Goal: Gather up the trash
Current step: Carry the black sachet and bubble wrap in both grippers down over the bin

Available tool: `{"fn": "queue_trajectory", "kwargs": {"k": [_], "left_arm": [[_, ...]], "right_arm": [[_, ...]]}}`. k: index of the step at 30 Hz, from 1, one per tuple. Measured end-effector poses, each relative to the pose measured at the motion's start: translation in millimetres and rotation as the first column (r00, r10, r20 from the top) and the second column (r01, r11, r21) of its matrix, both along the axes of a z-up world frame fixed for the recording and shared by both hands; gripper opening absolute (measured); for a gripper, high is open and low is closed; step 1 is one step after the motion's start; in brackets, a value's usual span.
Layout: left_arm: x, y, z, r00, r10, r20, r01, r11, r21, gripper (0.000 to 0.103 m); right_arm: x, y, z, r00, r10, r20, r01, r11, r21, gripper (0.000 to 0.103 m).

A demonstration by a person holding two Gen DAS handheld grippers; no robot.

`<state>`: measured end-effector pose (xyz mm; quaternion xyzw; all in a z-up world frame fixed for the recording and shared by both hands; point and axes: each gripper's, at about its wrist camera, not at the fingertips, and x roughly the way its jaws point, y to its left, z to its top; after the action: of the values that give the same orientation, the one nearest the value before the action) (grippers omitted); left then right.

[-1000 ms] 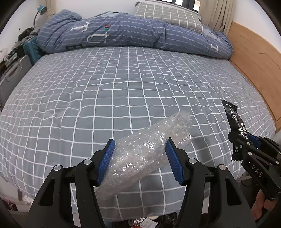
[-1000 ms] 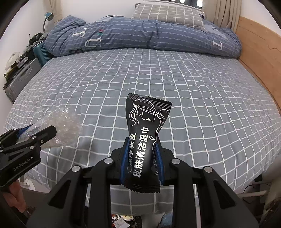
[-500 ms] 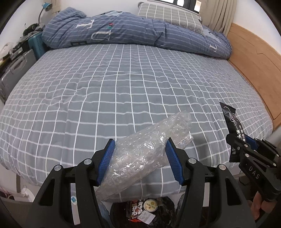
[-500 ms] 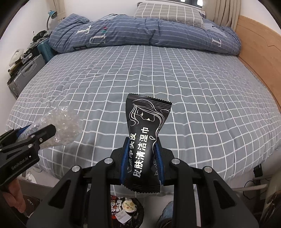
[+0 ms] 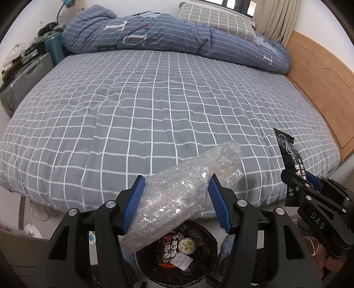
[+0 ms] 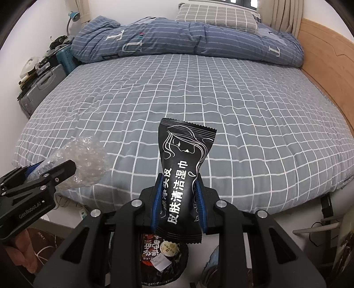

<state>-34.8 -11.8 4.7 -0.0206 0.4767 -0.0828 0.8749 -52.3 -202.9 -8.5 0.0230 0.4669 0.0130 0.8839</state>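
Left gripper [image 5: 177,203] clamped on bubble wrap [image 5: 183,195], right gripper [image 6: 178,208] pinching black wipe packet [image 6: 182,179], both above bin [image 5: 177,254] beside bed [image 5: 154,106]; centre over bin mouth, lower, then release.

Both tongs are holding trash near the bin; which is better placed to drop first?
Left, probably. The left tongs hold the bubble wrap with its lower end hanging over the bin. The right tongs hold the black wrapper near the bin's edge.

A home bedroom: a bed [image 5: 154,106] with checked sheet, folded duvet [image 5: 177,42], pillow [image 5: 216,20], wooden headboard [image 5: 320,73].
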Motion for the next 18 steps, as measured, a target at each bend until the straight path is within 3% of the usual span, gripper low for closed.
{"fn": "queue_trajectory", "kwargs": {"k": [9,18], "left_arm": [[-34,6,-4,1.000,0.011,-0.014,-0.011,1.000,0.004,0.057],[-70,12,-32,0.998,0.001,-0.064,0.001,1.000,0.020,0.057]], "right_arm": [[-30,10,-1,1.000,0.012,-0.003,-0.012,1.000,-0.002,0.026],[-59,27,-23,0.998,0.046,-0.046,-0.047,0.999,-0.011,0.026]]}}
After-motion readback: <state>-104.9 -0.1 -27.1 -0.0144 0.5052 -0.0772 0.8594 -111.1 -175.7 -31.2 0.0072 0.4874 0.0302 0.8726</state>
